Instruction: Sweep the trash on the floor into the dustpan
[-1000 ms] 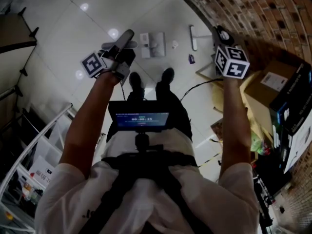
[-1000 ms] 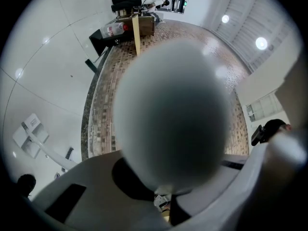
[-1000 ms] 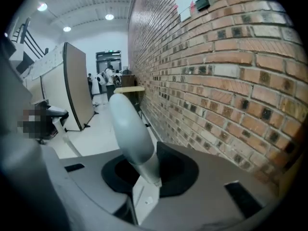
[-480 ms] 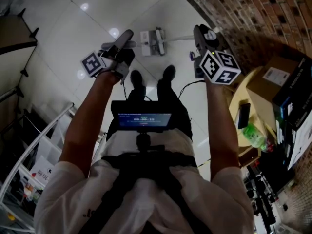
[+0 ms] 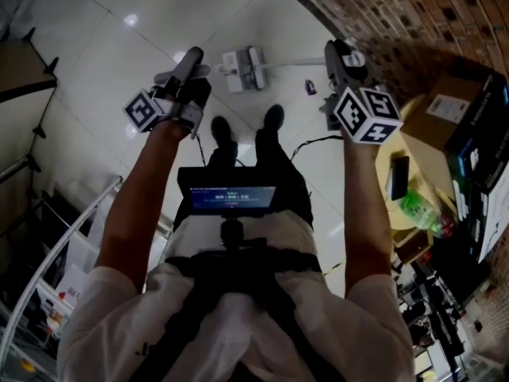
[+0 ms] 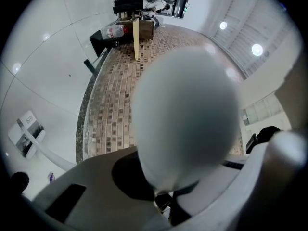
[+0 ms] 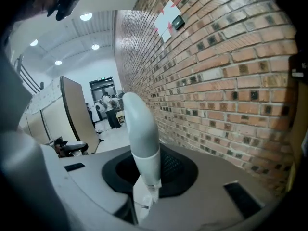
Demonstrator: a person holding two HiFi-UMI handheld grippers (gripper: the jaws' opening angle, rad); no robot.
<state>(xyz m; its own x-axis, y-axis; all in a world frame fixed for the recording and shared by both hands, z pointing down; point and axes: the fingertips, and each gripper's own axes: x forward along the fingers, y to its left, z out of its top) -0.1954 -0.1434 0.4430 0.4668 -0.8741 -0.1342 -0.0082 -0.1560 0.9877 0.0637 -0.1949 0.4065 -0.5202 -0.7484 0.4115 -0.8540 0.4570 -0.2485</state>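
Note:
A white dustpan (image 5: 238, 60) lies on the pale floor ahead of my shoes; it also shows small in the left gripper view as the dustpan (image 6: 26, 134). A small purple piece of trash (image 5: 311, 87) lies to its right, apart from it. My right gripper (image 5: 336, 60) has a pale handle (image 7: 137, 129) between its jaws, which are closing on it; the handle's long white shaft (image 5: 290, 62) reaches across to the dustpan. My left gripper (image 5: 184, 82) is shut on a thick grey handle end (image 6: 185, 119) that fills its view.
A curved brick wall (image 5: 413, 22) runs along the right. Below it stand cardboard boxes (image 5: 449, 122) and a round yellow table (image 5: 390, 153) with a phone and a green bottle. A metal rack (image 5: 48, 253) stands at the left. My shoes (image 5: 223, 130) are near the dustpan.
My right gripper has swung left and rolled, and the white shaft now lies across from it to the dustpan. The left gripper has barely moved.

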